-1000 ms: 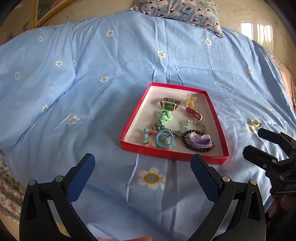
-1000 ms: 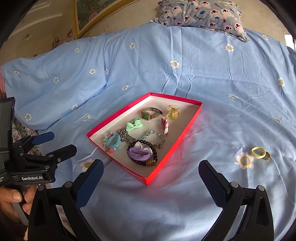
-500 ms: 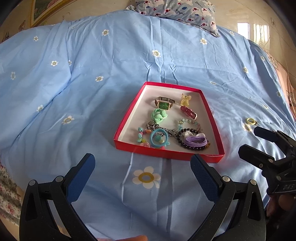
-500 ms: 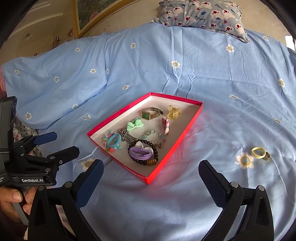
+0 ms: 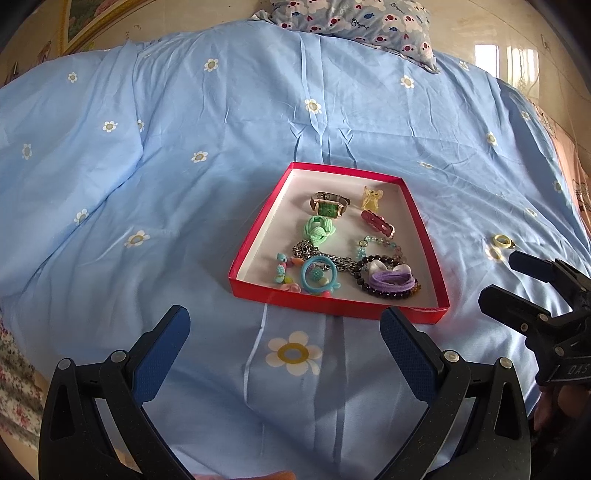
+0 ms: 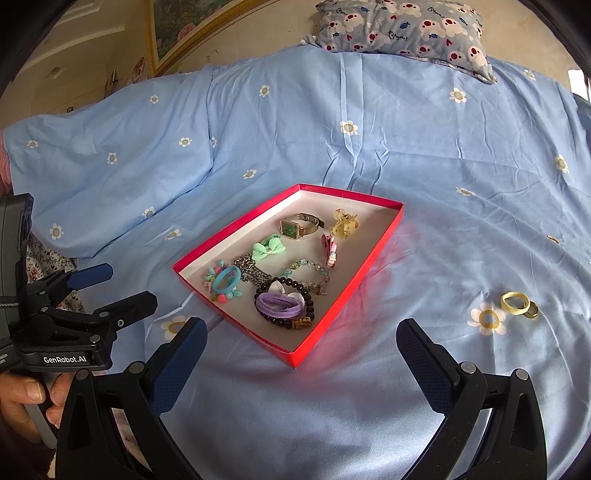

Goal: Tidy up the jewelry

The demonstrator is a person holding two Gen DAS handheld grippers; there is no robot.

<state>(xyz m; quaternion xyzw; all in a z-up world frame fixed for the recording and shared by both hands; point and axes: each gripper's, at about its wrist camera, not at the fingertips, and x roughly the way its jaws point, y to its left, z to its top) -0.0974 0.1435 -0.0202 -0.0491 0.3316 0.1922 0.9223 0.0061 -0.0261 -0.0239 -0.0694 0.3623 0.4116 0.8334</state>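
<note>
A shallow red box (image 5: 255, 236) (image 6: 380, 245) lies on the blue bedspread. It holds a green-faced watch (image 5: 327, 206) (image 6: 291, 229), a mint bow (image 5: 318, 229), a chain, bead bracelets, a purple band (image 6: 277, 302) and a yellow clip (image 6: 345, 225). Two yellow rings (image 6: 519, 303) (image 5: 501, 242) rest on the cover to the right of the box. My left gripper (image 5: 284, 345) hovers open in front of the box's near edge. Nearer the rings, my right gripper (image 6: 301, 354) is open too. Neither holds anything.
The flowered blue bedspread (image 5: 184, 147) covers the whole bed, with a patterned pillow (image 6: 402, 29) at the far end. A framed picture (image 6: 184, 26) hangs on the wall behind. A hand (image 6: 26, 402) grips the left tool's handle.
The left wrist view has drifted, so the box sits a little higher and further left in it. The right gripper has barely moved. Both stay open.
</note>
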